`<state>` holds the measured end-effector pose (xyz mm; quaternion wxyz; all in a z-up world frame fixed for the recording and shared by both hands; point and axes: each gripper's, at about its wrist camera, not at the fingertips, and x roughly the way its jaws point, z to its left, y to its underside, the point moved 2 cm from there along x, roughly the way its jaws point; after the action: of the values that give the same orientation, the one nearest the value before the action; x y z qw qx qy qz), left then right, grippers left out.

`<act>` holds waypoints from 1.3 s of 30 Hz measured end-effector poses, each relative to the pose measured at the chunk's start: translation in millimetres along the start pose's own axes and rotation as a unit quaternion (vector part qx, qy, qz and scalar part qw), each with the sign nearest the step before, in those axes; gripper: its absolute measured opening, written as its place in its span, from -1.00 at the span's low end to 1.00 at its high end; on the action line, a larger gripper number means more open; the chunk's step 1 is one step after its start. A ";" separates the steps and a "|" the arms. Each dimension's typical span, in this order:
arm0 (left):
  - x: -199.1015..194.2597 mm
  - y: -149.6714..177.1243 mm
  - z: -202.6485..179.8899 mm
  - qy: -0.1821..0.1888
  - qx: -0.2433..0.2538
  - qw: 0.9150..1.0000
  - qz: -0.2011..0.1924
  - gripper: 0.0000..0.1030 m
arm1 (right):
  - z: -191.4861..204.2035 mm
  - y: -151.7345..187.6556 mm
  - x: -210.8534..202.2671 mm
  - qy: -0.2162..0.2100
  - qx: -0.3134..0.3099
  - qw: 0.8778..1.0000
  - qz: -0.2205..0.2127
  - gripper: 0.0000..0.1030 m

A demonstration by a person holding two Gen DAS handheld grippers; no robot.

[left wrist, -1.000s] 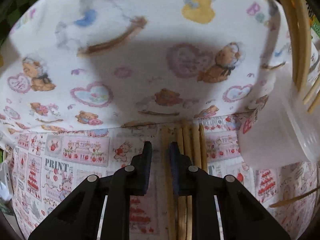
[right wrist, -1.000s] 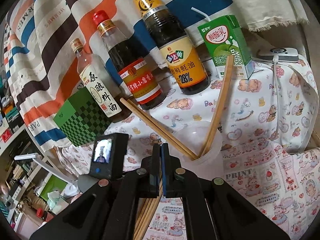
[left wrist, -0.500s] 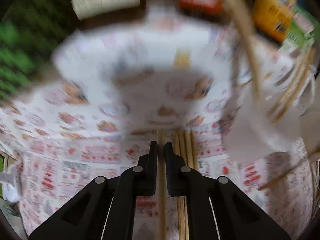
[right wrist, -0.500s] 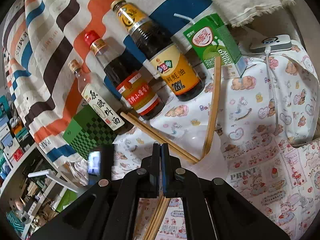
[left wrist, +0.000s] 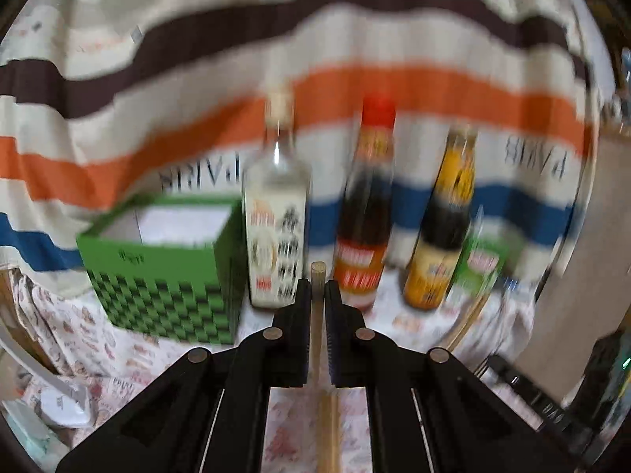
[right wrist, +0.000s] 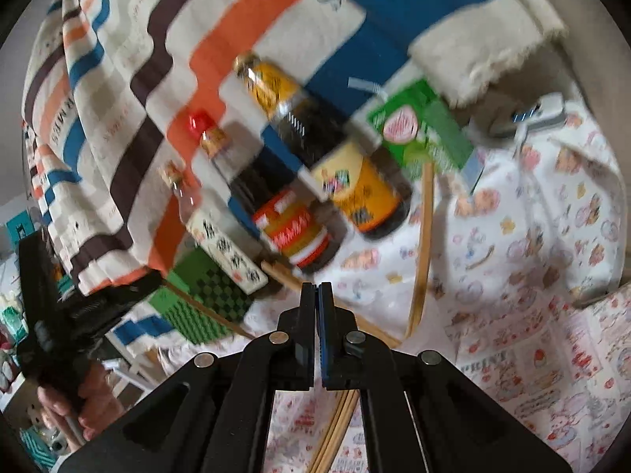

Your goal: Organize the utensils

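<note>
Wooden chopstick [left wrist: 318,276] pinched in left gripper [left wrist: 318,295]; blurred bottles [left wrist: 364,213] probably behind; right gripper [right wrist: 316,295] closed, empty.

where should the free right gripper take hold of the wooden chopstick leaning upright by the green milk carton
Grip the bare mid-shaft of the upright wooden chopstick, coming in level from the near side with the fingers either side of it. It stands nearly vertical with open tablecloth around it; higher up it nears the green milk carton.

Box [left wrist: 165,276] left of bottles [left wrist: 364,213]
</note>
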<state>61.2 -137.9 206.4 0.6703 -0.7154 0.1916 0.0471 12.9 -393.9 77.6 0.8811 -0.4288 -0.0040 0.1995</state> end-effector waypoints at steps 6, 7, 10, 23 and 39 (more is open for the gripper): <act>-11.8 -10.7 -22.1 0.051 -0.020 0.998 -0.026 -0.88 | -24.0 -20.4 -7.3 -0.027 0.074 0.996 -0.048 -0.96; -8.9 -12.5 -27.6 0.062 -0.019 0.998 -0.021 -0.88 | -25.1 -23.9 -7.2 -0.018 0.072 0.996 -0.057 -0.96; 5.5 -8.9 -41.4 0.076 -0.020 0.997 -0.003 -0.88 | -29.1 -29.5 1.2 0.010 0.053 0.996 -0.069 -0.96; 72.6 38.8 -47.5 0.077 -0.036 0.995 0.054 -0.88 | -51.3 -4.7 39.4 0.056 0.044 0.997 -0.015 -0.96; 109.0 71.1 -35.9 0.041 -0.038 0.996 0.074 -0.84 | -63.7 7.0 57.6 0.087 0.036 0.995 0.020 -0.96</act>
<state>130.9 -197.9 107.7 0.6289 -0.7256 0.2692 0.0747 74.8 -417.6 22.5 0.8887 -0.4128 0.0879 0.1791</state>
